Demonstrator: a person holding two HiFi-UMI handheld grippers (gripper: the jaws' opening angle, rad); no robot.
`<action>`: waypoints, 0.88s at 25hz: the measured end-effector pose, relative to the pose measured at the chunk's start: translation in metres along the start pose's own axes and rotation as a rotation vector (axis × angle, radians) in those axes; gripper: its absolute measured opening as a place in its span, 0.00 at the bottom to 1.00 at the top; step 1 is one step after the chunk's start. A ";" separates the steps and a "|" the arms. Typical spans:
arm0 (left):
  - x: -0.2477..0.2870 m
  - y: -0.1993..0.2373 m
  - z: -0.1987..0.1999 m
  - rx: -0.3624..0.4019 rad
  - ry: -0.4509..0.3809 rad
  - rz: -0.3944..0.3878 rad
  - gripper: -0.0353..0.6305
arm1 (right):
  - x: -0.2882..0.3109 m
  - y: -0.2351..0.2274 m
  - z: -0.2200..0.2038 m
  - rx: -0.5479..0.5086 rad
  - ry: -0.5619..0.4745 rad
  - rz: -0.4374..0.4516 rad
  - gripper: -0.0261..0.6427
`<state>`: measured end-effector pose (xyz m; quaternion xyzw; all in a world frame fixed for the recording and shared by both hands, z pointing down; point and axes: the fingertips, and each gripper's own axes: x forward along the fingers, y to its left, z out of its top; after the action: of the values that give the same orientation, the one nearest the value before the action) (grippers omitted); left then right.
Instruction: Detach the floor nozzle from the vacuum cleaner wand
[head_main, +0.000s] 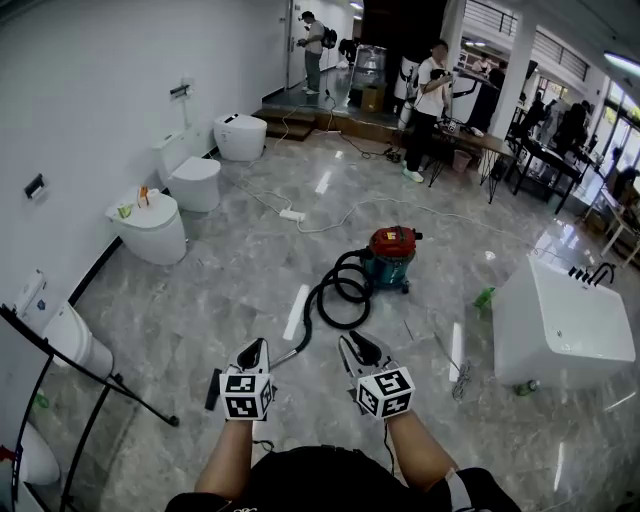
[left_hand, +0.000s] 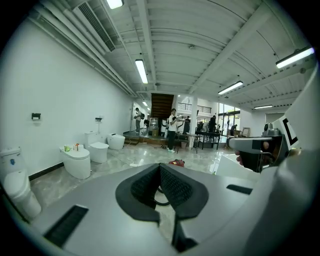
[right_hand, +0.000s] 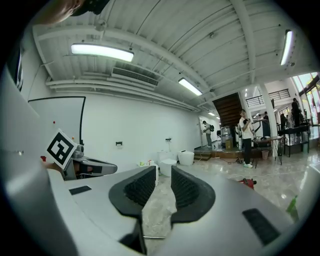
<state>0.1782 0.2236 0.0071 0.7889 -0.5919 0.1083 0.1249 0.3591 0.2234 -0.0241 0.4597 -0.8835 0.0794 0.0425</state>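
Observation:
The red and teal vacuum cleaner (head_main: 391, 254) stands on the marble floor ahead, and its black hose (head_main: 338, 291) coils toward me. A thin metal wand (head_main: 289, 356) runs from the hose to a dark floor nozzle (head_main: 213, 390), which shows only partly, just left of my left gripper. My left gripper (head_main: 256, 349) is shut with nothing in it, its pads (left_hand: 172, 186) meeting. My right gripper (head_main: 357, 349) is open, and bare floor shows between its pads (right_hand: 186, 186). Both hang above the floor, clear of the wand. The vacuum also shows small as a red body (left_hand: 176, 162) in the left gripper view and as a red body (right_hand: 248, 183) in the right gripper view.
Several white toilets (head_main: 150, 226) line the left wall. A white bathtub (head_main: 560, 325) stands at the right, with a green bottle (head_main: 484, 298) near it. A power strip (head_main: 292, 214) and cables lie farther off. Black stand legs (head_main: 90, 378) cross at the left. People stand at the back.

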 end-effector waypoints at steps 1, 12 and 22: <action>0.006 0.012 0.003 -0.003 0.000 0.003 0.05 | 0.014 0.002 0.001 0.000 0.003 0.003 0.16; 0.047 0.089 0.005 -0.041 0.012 0.033 0.05 | 0.100 0.008 -0.005 -0.006 0.038 0.006 0.16; 0.097 0.113 0.012 -0.026 0.029 0.036 0.05 | 0.158 -0.017 -0.006 0.044 0.015 0.013 0.16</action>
<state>0.0971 0.1014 0.0341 0.7746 -0.6057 0.1142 0.1418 0.2821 0.0878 0.0064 0.4544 -0.8841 0.1025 0.0382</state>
